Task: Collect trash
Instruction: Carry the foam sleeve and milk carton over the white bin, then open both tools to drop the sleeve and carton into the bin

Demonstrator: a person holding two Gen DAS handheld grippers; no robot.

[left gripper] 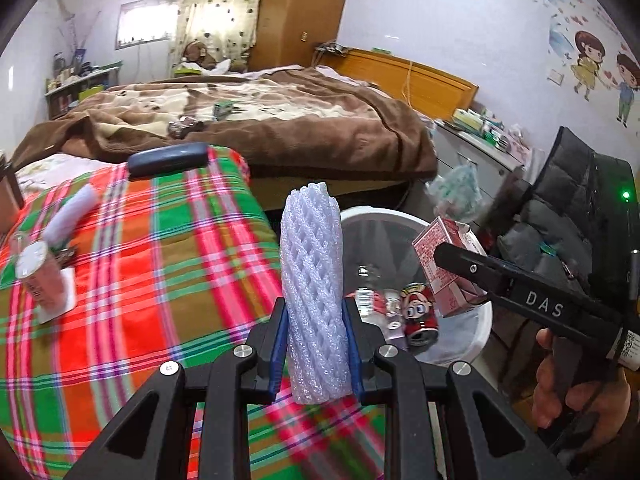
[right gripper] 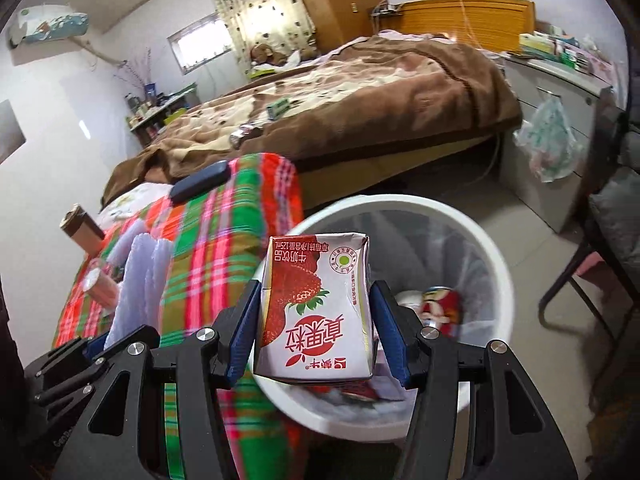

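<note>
A plaid cloth [left gripper: 168, 248] in red, green and pink covered the near surface; a dark flat case [left gripper: 170, 159] lay at its far edge; beyond stood a bed [right gripper: 360, 92] under a brown blanket, with an orange wooden headboard [right gripper: 472, 20]; cartoon stickers [left gripper: 600, 68] decorated the wall; patterned curtains [right gripper: 264, 16] hung by the window.
</note>
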